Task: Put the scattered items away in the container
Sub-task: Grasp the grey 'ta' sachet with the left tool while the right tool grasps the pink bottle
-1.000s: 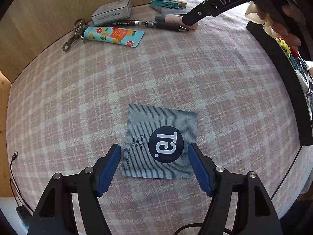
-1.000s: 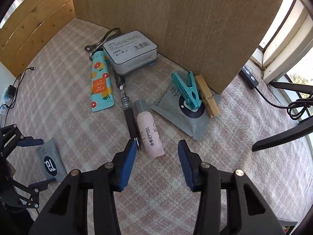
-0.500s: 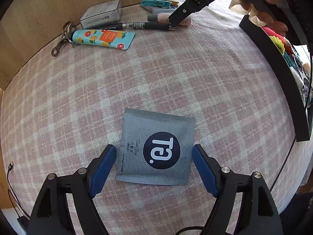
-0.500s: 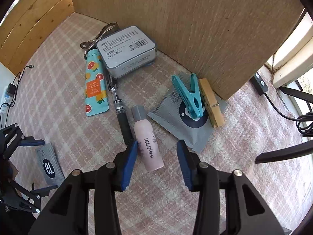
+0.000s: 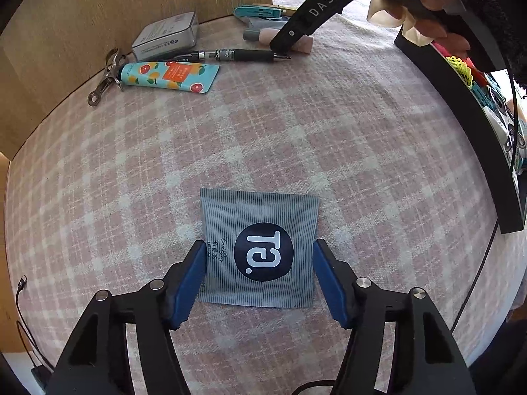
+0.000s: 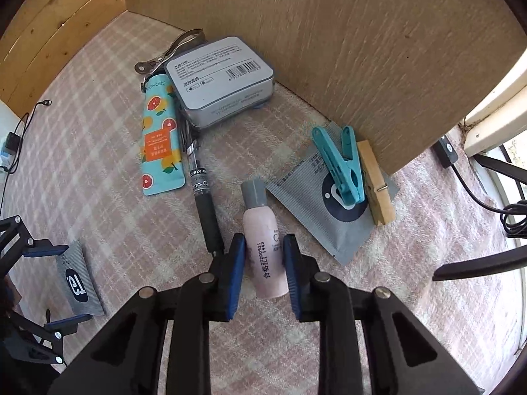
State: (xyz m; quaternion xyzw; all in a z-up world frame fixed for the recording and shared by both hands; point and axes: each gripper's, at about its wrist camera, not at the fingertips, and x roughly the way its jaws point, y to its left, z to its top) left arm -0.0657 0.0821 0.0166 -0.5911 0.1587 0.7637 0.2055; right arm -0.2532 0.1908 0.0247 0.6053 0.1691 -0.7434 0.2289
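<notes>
Pinching the pink bottle [image 6: 266, 250], the right gripper [image 6: 263, 253] hides its base; the left gripper [image 5: 259, 263], closing, straddles a sachet [image 5: 260, 247].

Sachet [image 5: 260, 247]: I see a grey striped square packet with a dark round logo, flat on the checked surface [image 5: 296, 131].
Pink bottle [image 6: 265, 243]: small, grey cap, on its side beside the black pen [image 6: 206, 204].
Tube [image 6: 161, 141]: teal, citrus print, flat beside the grey tin [image 6: 220, 79].
Second sachet [image 6: 332, 204]: flat, under a teal peg [image 6: 342, 164] and wooden peg [image 6: 375, 184].
Container [image 5: 461, 108]: I see a black tray, right edge, holding colourful bits.
</notes>
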